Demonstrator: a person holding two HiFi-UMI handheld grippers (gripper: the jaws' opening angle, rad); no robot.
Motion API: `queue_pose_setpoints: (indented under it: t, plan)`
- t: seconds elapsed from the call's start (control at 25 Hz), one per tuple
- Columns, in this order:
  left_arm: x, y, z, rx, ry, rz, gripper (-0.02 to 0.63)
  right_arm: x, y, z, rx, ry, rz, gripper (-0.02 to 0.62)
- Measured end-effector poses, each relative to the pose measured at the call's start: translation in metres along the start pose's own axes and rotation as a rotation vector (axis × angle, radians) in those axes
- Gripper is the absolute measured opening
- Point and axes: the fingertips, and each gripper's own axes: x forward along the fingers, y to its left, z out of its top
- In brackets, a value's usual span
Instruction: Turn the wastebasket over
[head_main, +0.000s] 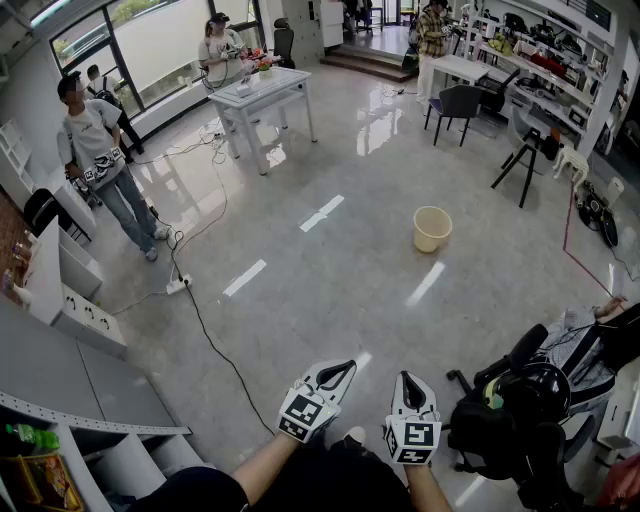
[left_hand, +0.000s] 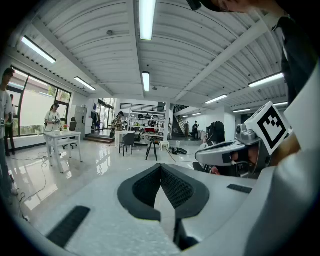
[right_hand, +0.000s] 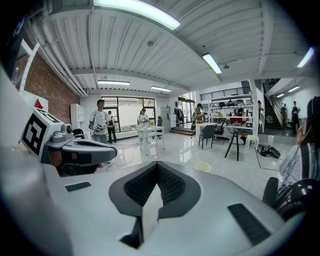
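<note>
The wastebasket (head_main: 432, 229) is a single round, smooth-walled tub, pale cream, slightly tapered toward its base. It stands upright with its open mouth up on a glossy grey stone floor (head_main: 340, 270) that mirrors the ceiling lights in white streaks. It is well ahead of both grippers, and open floor rings it on every side. A white four-legged table (head_main: 262, 92) is far off to its upper left, and one dark chair (head_main: 458, 102) and a black tripod (head_main: 525, 160) are beyond it to the right. A thin black cable (head_main: 205, 325) snakes across the floor at the left from a white power strip (head_main: 178, 286), well apart from the tub. The left gripper (head_main: 343, 367) and the right gripper (head_main: 408, 379) are held side by side near the bottom edge. Each is a white moulded shell carrying one black-and-white marker cube. In each gripper view, the two dark pads with a fine gridded texture meet at their tips, so both claws are fully closed with nothing between them. The right gripper view shows the tub's rim as a pale oval on the floor beyond the jaws.
</note>
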Motion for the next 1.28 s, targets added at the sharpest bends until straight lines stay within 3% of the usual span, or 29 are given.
queue_pose_setpoints:
  t: [0.64, 1.28]
  plan:
    - [0.007, 0.017, -0.001, -0.017, -0.006, 0.02, 0.006, 0.015, 0.008, -0.007, 0.042, -0.002, 0.071, 0.011]
    - [0.037, -0.016, -0.008, -0.017, 0.028, -0.028, 0.006, 0.006, -0.034, -0.029, 0.107, 0.04, 0.041, 0.011]
